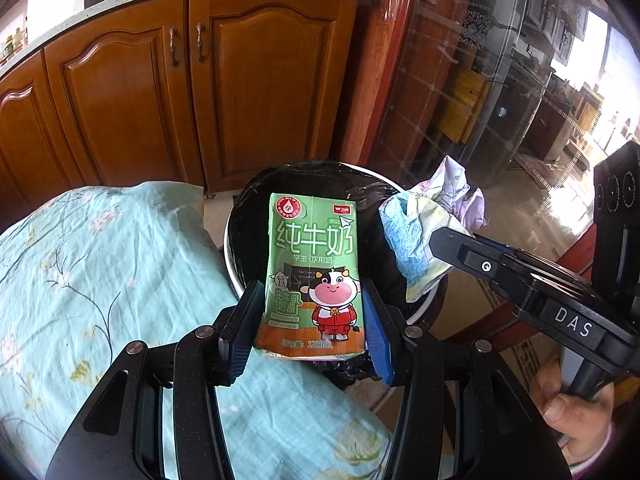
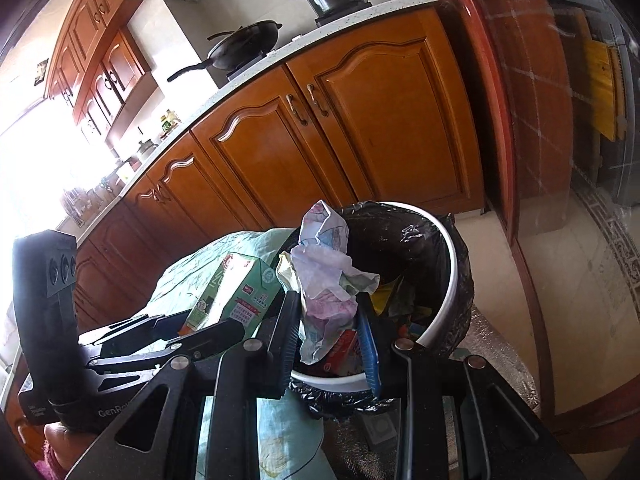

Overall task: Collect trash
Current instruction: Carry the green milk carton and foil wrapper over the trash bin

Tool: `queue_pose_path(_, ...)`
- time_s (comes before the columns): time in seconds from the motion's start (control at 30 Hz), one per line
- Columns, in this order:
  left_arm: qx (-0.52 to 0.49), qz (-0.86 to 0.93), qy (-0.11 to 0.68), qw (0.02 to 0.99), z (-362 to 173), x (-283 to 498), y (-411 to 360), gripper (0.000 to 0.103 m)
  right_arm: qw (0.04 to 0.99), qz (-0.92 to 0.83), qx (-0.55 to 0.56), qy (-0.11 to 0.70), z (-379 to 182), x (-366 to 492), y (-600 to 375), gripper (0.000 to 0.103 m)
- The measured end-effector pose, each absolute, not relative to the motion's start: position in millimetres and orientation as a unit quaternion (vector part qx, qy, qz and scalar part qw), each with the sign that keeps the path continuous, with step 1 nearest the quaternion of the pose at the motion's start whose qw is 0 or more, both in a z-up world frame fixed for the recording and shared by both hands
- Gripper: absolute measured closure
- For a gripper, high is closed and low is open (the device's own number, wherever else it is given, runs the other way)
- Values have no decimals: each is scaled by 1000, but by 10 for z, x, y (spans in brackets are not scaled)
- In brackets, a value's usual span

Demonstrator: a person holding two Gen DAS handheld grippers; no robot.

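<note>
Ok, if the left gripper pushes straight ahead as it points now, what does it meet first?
Probably the black-lined trash bin: the left gripper, shut on the milk carton, points at its opening. Depth is hard to judge.

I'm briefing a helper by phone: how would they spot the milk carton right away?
Find the white trash bin lined with a black bag, before the wooden cabinets. Above it the left gripper clamps the milk carton. Unlike the crumpled paper alongside, it is flat, green, with a cartoon cow.

The right claw [image 2: 329,330] grips crumpled paper [image 2: 326,276] above the white bin [image 2: 448,280] (lined with a black bag). Beside it, the left claw [image 2: 200,332] clamps a green milk carton [image 2: 232,288] over the bench's [image 2: 276,420] edge.
</note>
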State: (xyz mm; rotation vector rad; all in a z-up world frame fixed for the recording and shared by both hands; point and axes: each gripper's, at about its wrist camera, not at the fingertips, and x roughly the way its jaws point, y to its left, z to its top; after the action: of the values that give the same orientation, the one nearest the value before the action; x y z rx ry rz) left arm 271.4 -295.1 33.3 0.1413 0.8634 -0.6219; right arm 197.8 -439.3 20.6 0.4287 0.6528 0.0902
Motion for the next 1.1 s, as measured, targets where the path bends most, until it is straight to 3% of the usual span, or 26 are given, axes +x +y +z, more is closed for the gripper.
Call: queue_pose_path(1.1,100,-284,457,837,40,3127,-3407,56,905,29,192,379,-68,2484,-4668,74)
